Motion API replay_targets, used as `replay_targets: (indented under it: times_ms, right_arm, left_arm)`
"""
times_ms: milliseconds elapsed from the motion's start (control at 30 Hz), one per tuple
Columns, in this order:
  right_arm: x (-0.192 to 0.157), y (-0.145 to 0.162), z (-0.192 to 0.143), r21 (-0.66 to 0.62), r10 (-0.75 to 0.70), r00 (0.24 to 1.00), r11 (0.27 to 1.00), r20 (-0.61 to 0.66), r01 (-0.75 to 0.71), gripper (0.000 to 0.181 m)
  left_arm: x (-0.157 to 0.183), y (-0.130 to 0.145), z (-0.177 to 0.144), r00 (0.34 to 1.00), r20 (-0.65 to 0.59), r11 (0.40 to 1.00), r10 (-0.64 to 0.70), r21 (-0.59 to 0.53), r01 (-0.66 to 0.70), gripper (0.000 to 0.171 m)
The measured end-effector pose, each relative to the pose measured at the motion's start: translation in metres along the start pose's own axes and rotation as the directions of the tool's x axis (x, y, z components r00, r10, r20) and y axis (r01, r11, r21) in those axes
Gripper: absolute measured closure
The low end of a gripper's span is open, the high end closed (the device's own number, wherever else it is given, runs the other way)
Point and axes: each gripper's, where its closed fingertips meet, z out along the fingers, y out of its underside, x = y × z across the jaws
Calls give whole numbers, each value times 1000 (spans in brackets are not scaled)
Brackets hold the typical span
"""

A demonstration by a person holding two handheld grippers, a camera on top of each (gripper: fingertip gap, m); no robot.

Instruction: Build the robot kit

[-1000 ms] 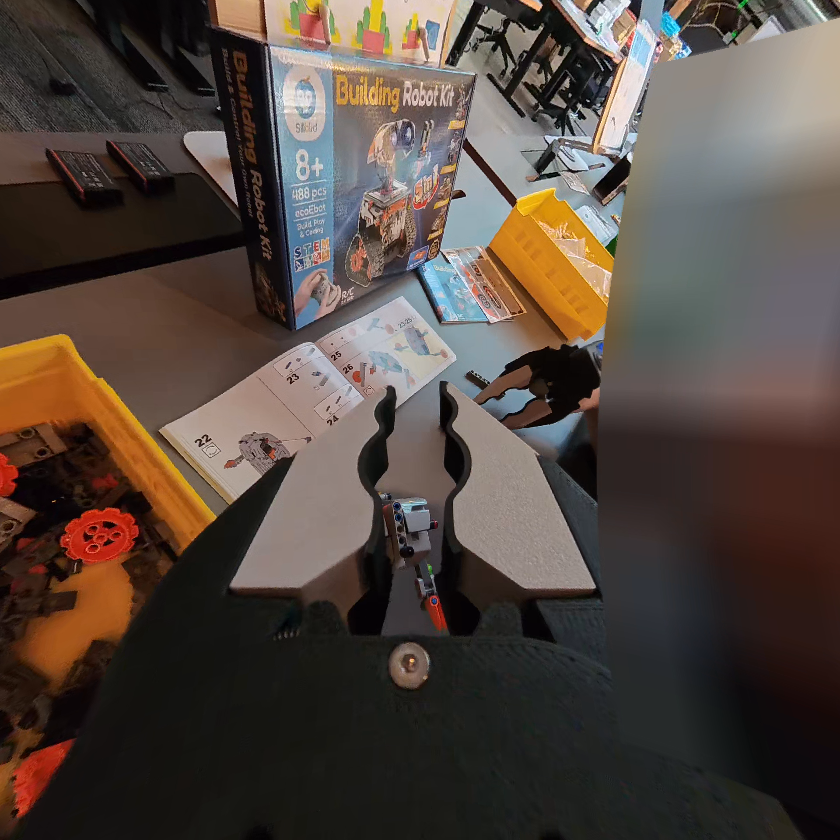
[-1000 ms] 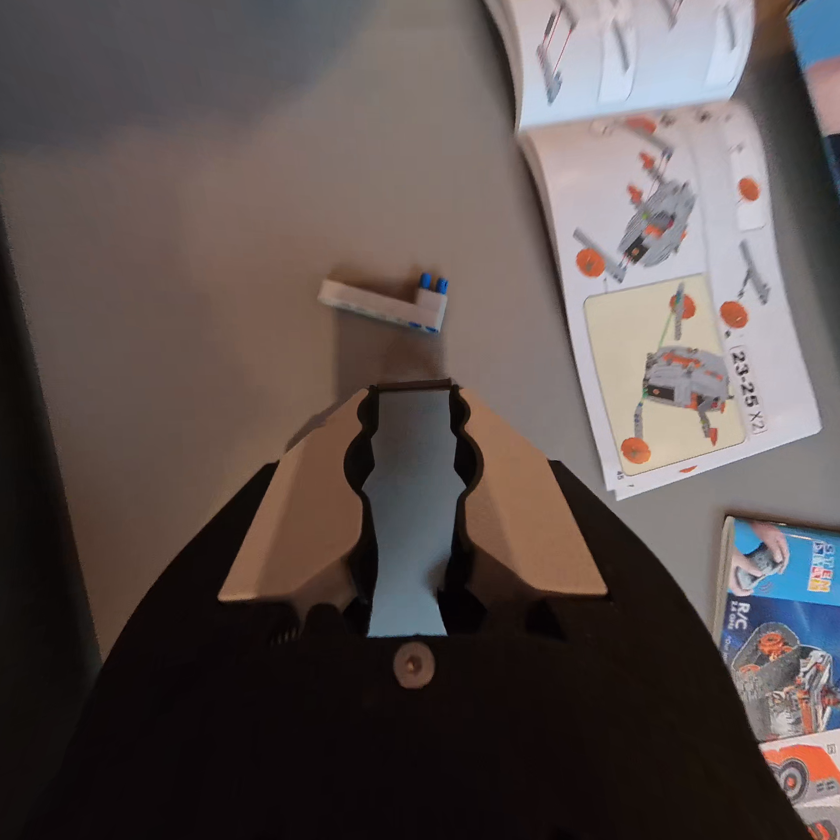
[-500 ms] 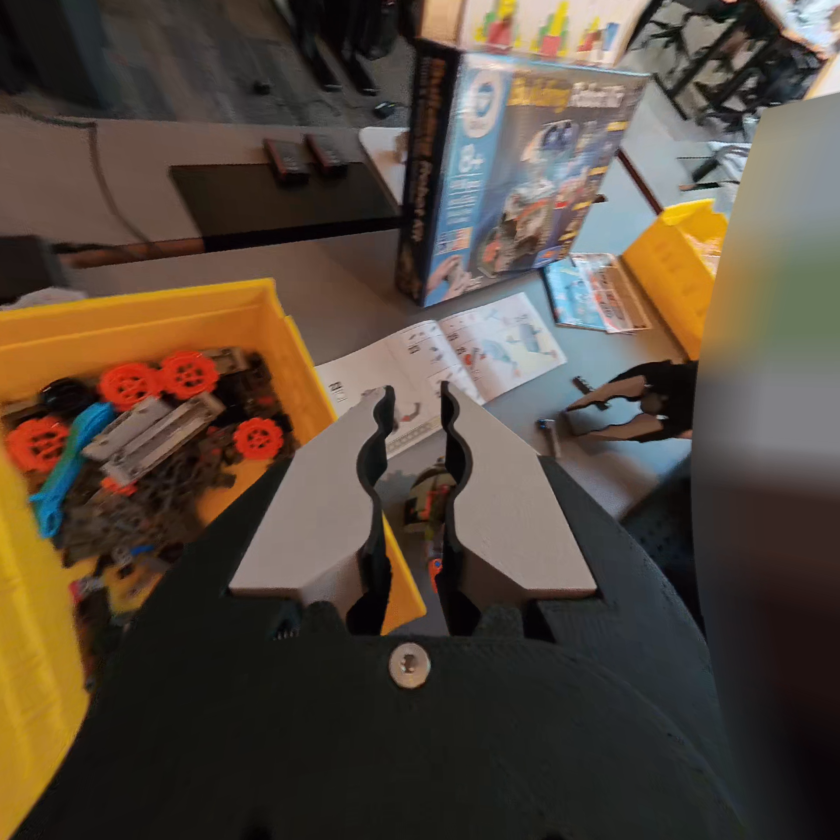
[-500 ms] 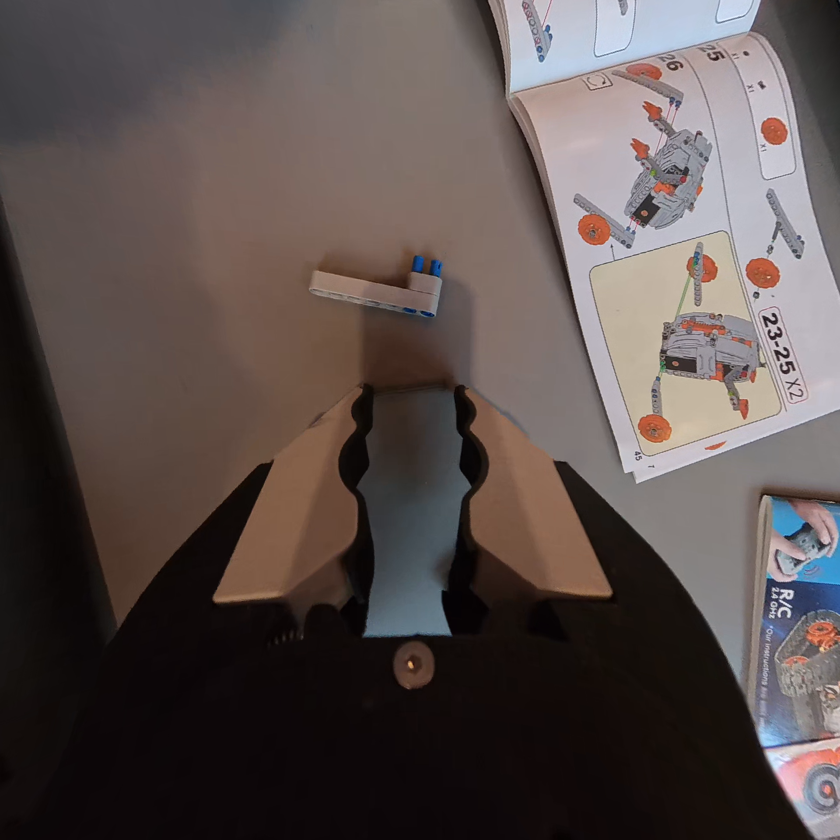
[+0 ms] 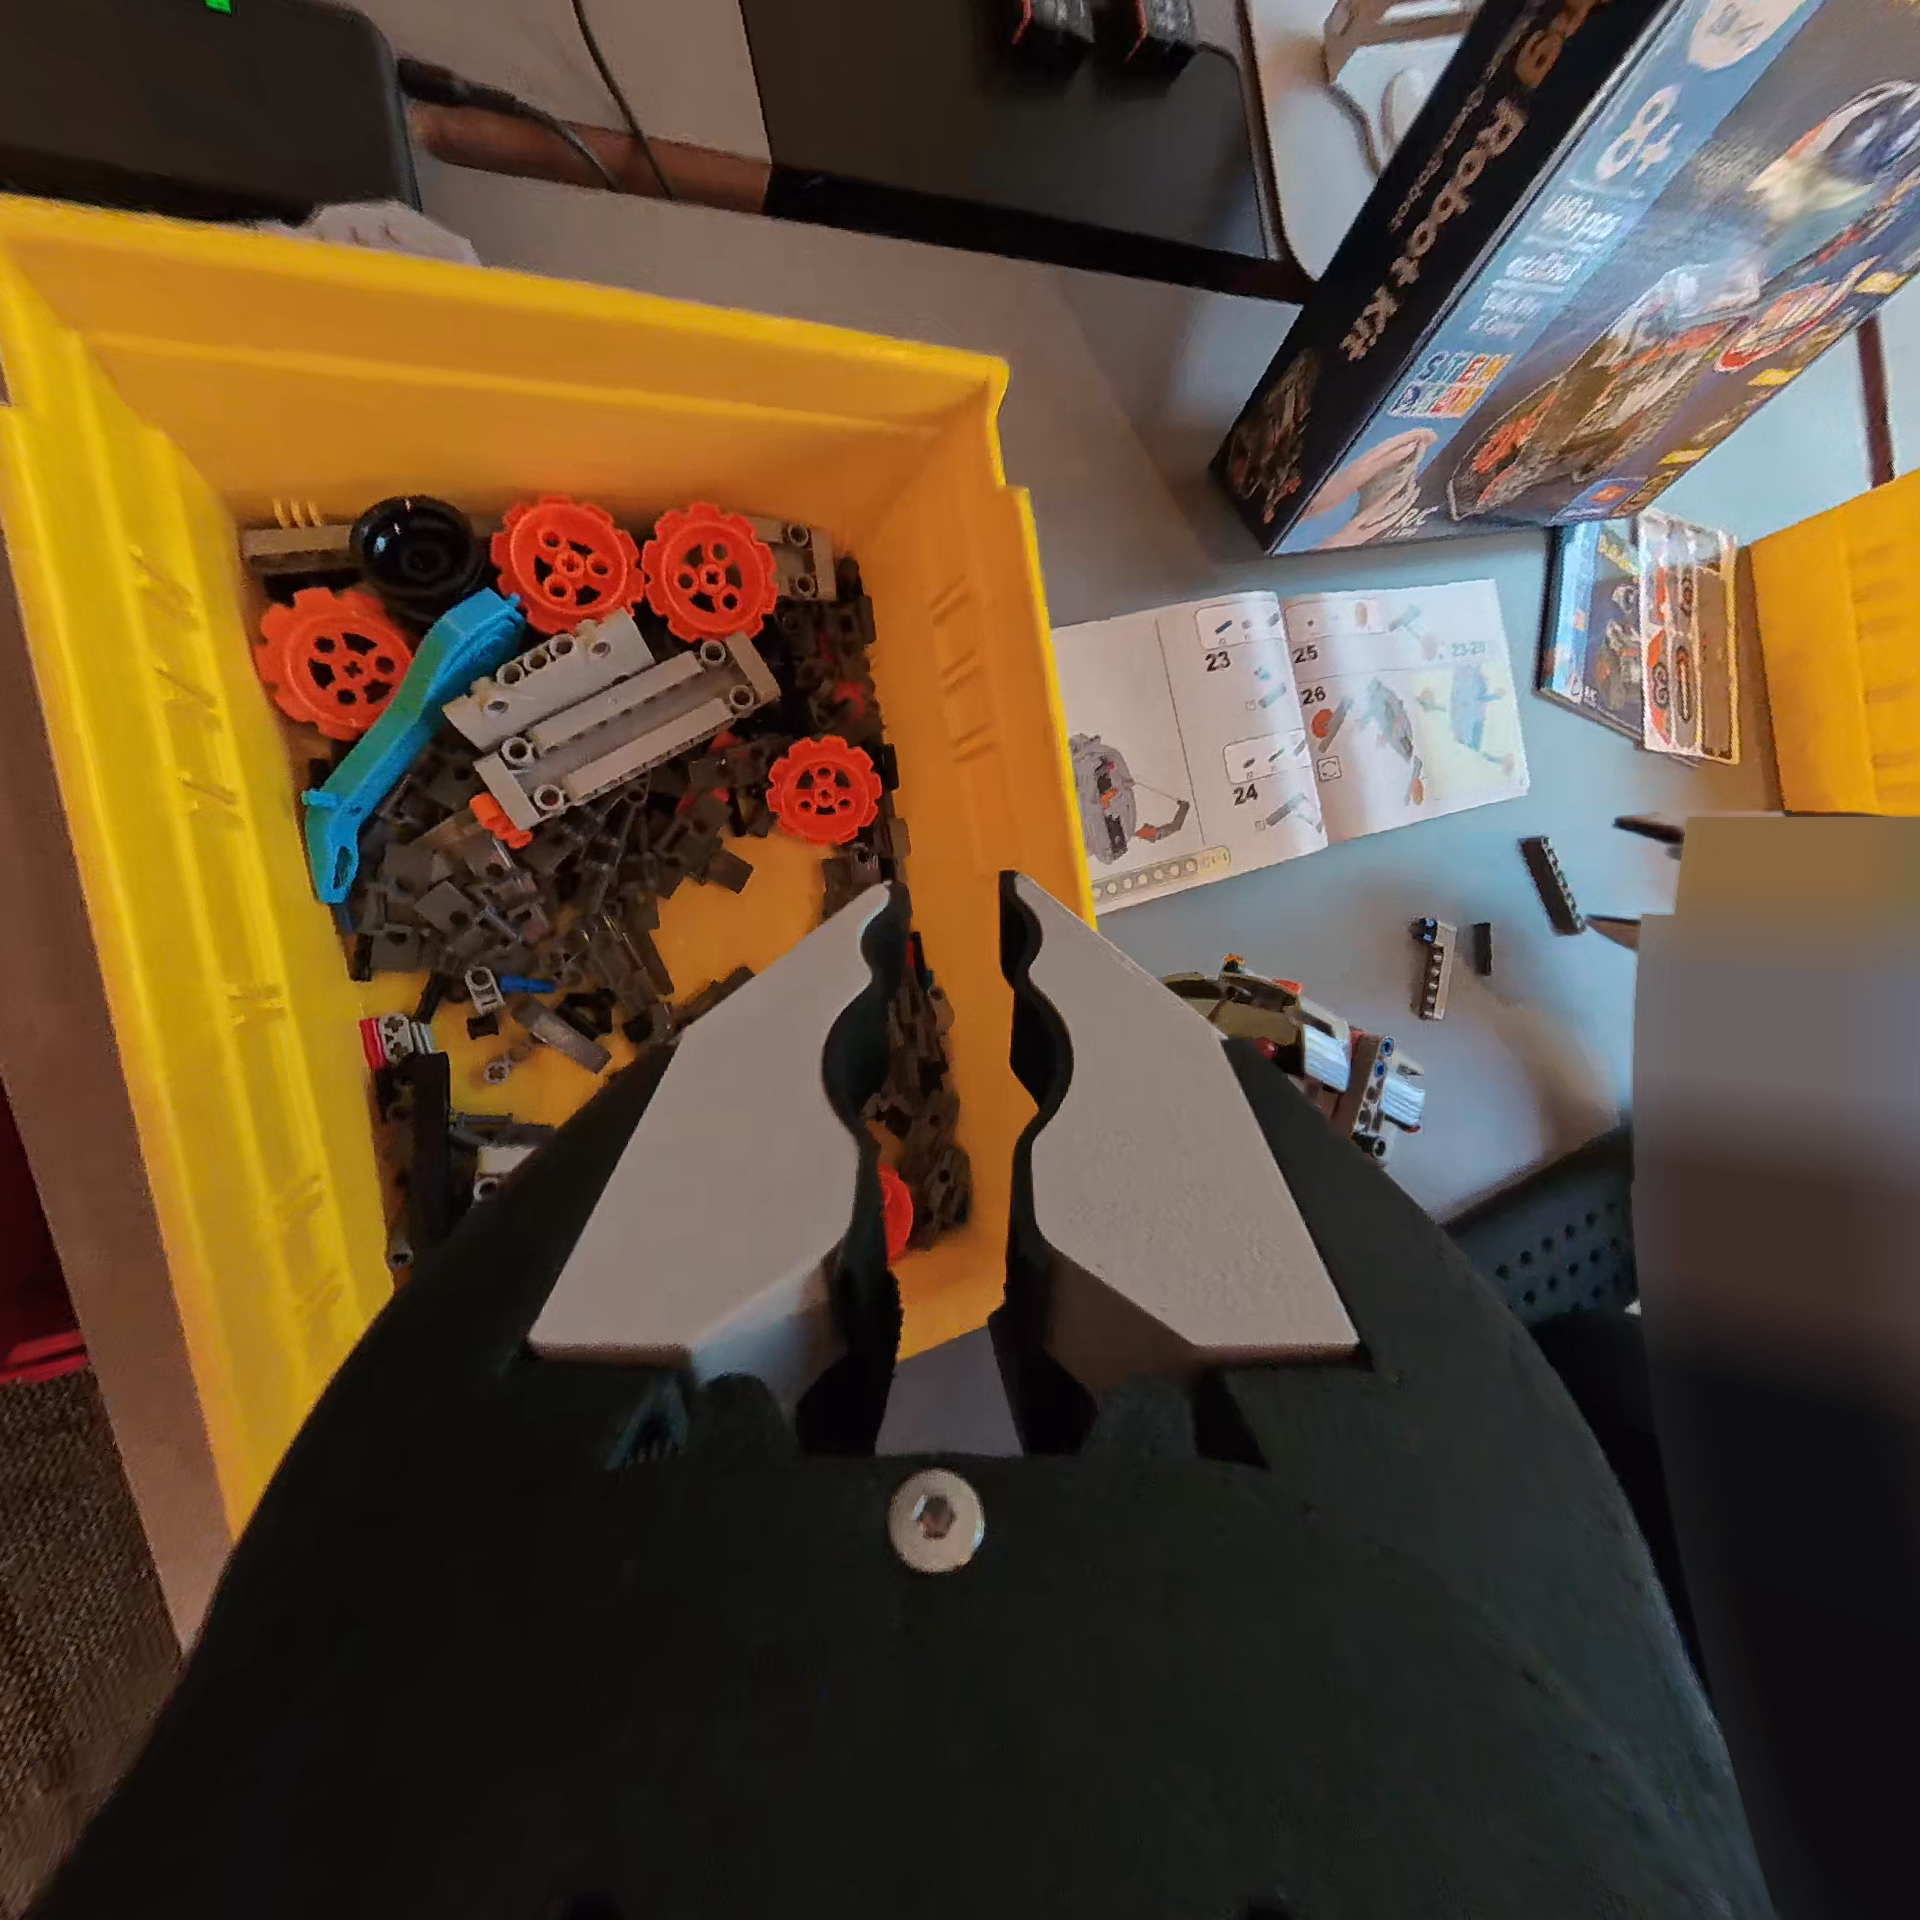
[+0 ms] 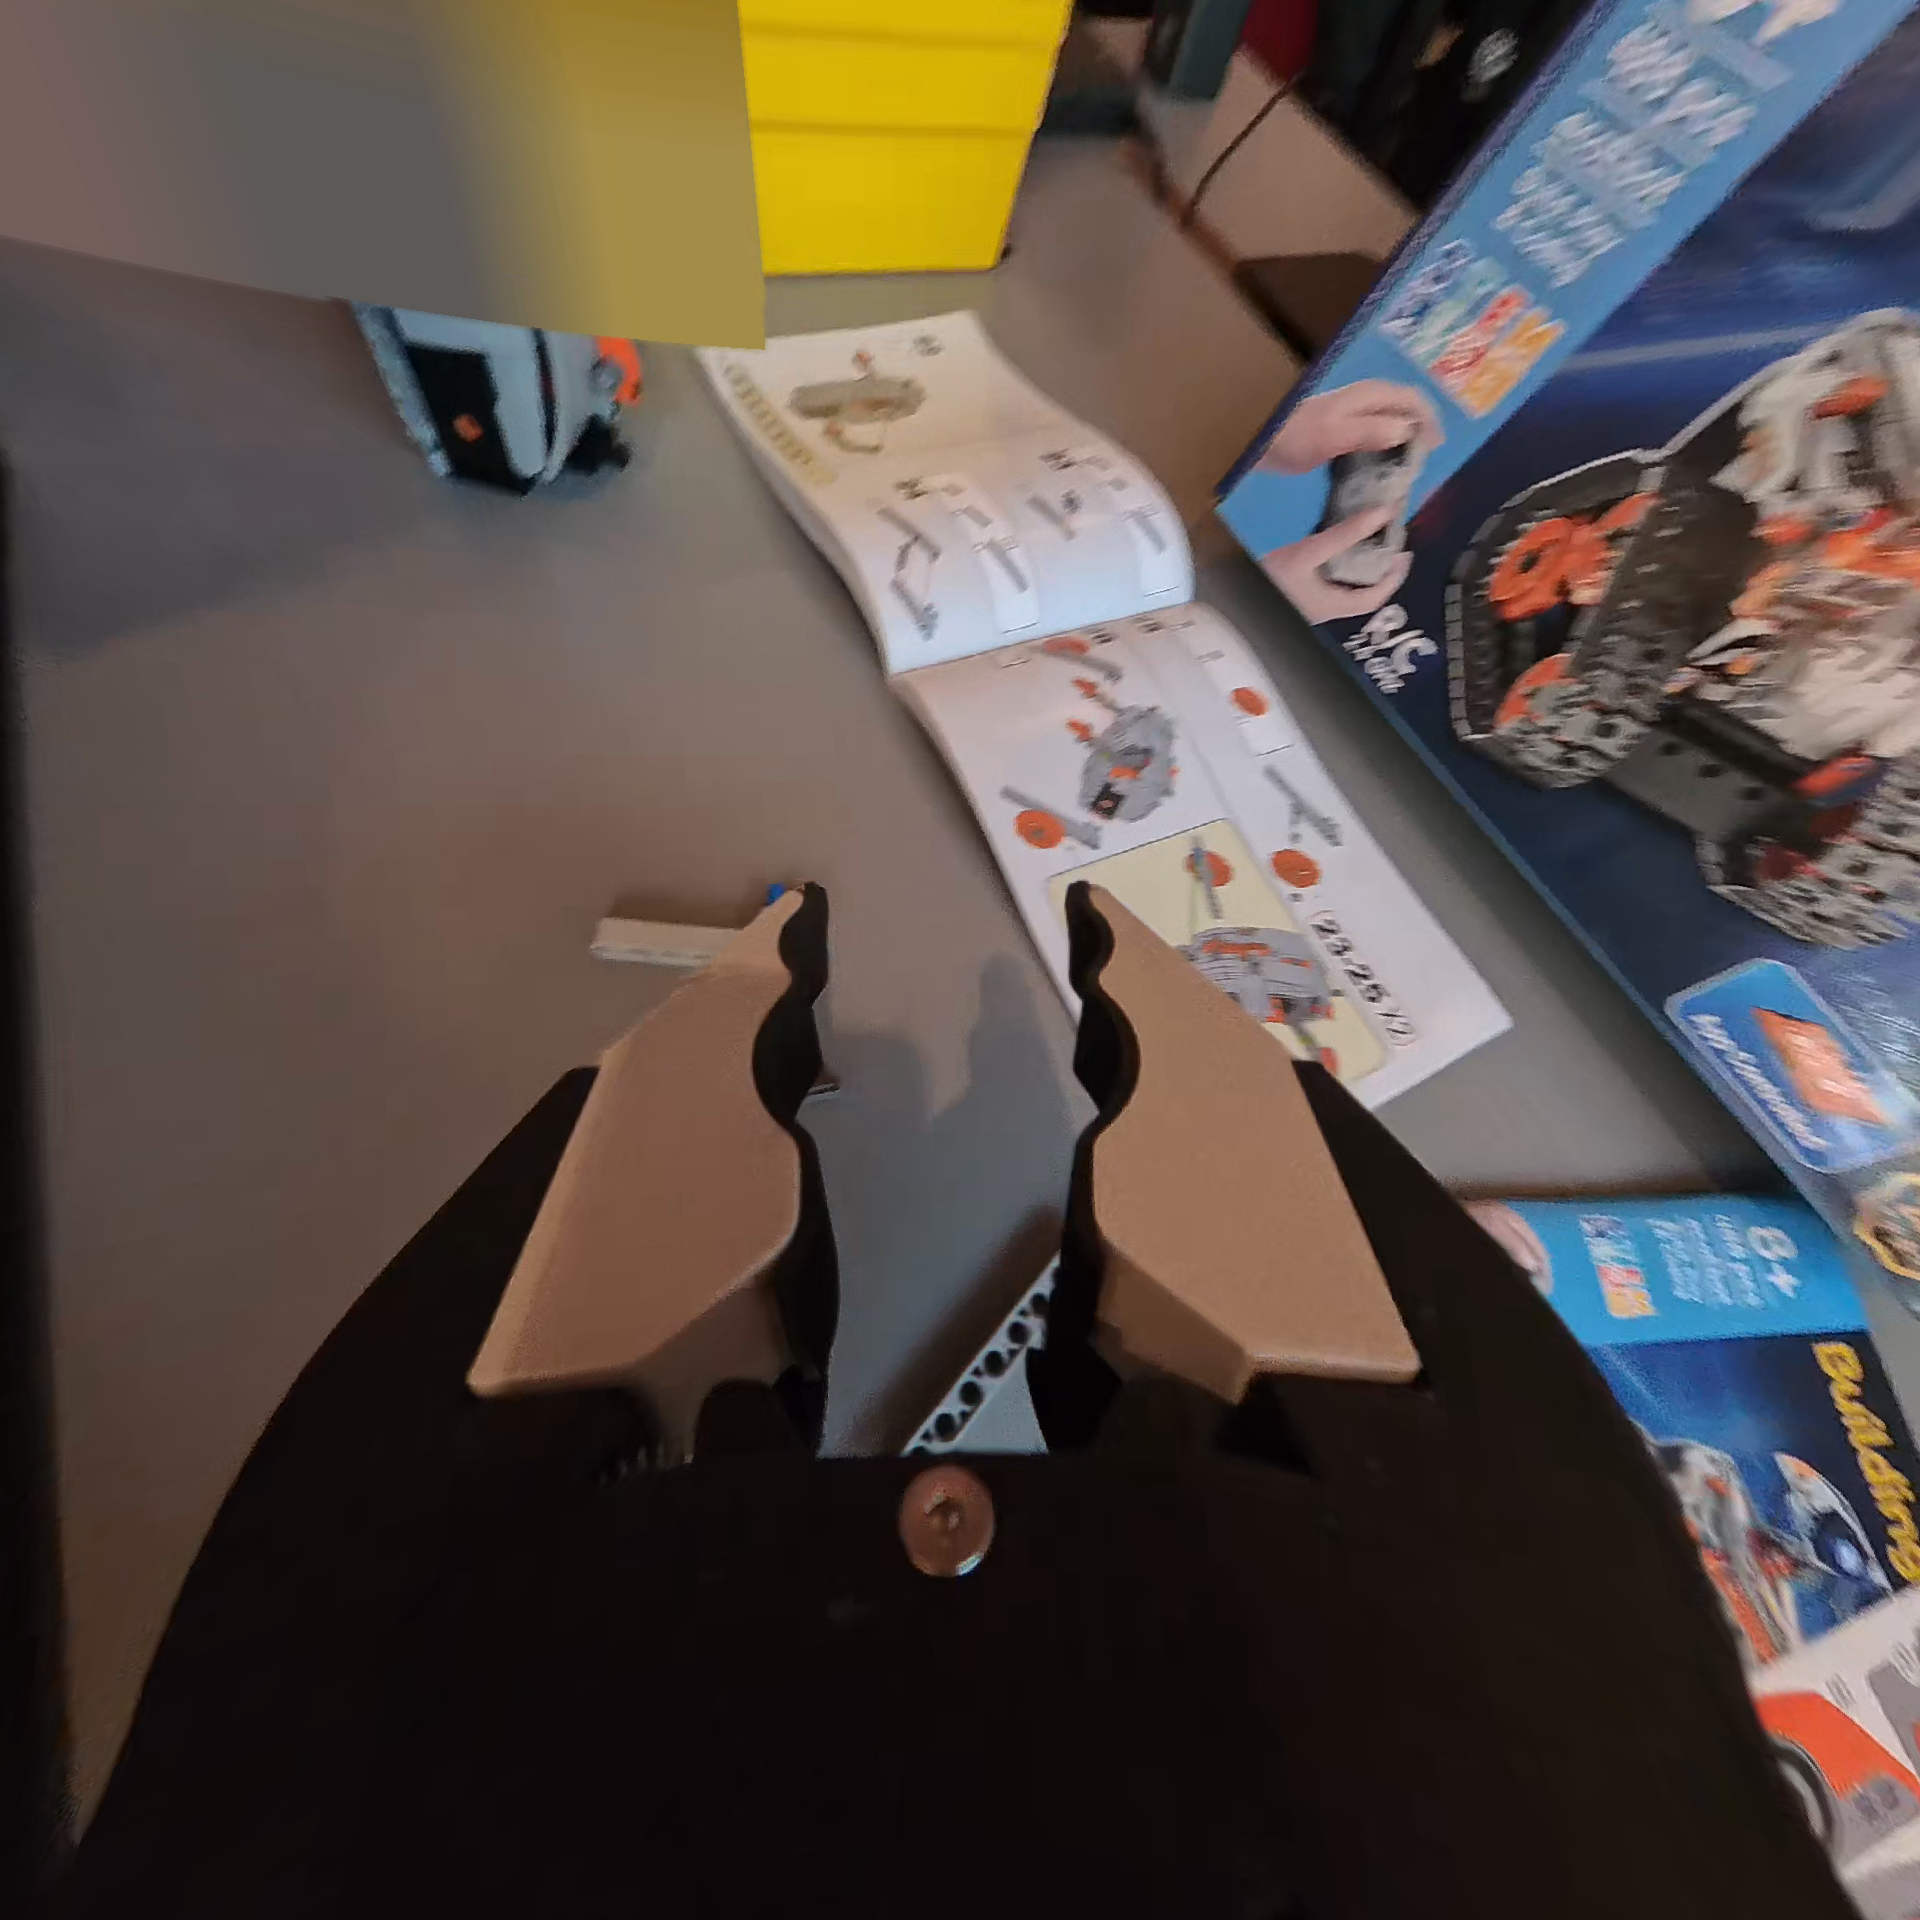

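My left gripper [image 5: 951, 904] hovers over the right wall of a yellow bin [image 5: 540, 384], its jaws a little apart and empty. The bin holds orange gears [image 5: 566, 566], grey beams [image 5: 623, 717], a blue tool [image 5: 416, 717] and several dark small parts. A partly built robot piece [image 5: 1299, 1049] lies on the grey table right of the fingers. My right gripper [image 6: 945, 914] is open and empty, low over the table. A small grey beam with blue pins [image 6: 655, 940] lies by its left fingertip, partly hidden behind it. It also shows in the left wrist view [image 5: 1434, 966].
An open instruction booklet [image 6: 1091, 675] lies right of the right gripper, also in the left wrist view [image 5: 1288, 727]. A big blue kit box [image 6: 1662, 520] stands beyond it. Leaflets [image 6: 1714, 1351], a second yellow bin [image 5: 1839, 644], a loose black beam [image 5: 1553, 883] and a long grey beam [image 6: 987, 1382] lie about. Tip to tip, the grippers are about 40 centimeters apart. The partly built robot piece [image 5: 1299, 1049] lies some 15 centimeters from my left tips, 25 centimeters from my right tips.
My left gripper has swung left, from over the small robot piece to over the yellow bin. My right gripper has opened wider and come closer to the grey beam.
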Motion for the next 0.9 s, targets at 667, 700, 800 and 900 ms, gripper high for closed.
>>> replay_targets:
  times_ms: [667, 700, 800, 900]
  right_arm:
    - [54, -15, -25, 137, 105, 933, 989, -345, -61, 144]
    - [57, -16, -27, 144, 114, 928, 987, -355, -66, 143]
    - [62, -19, -34, 181, 146, 919, 980, -366, -83, 144]
    - [65, -20, -36, 208, 165, 915, 974, -367, -92, 145]
  left_arm:
    - [38, -66, -35, 954, 181, 873, 237, 392, -291, 142]
    - [36, -68, -38, 944, 219, 864, 246, 393, -316, 143]
    - [27, -76, -54, 894, 362, 806, 264, 426, -410, 142]
    - [-2, -68, -52, 821, 506, 790, 264, 376, -485, 129]
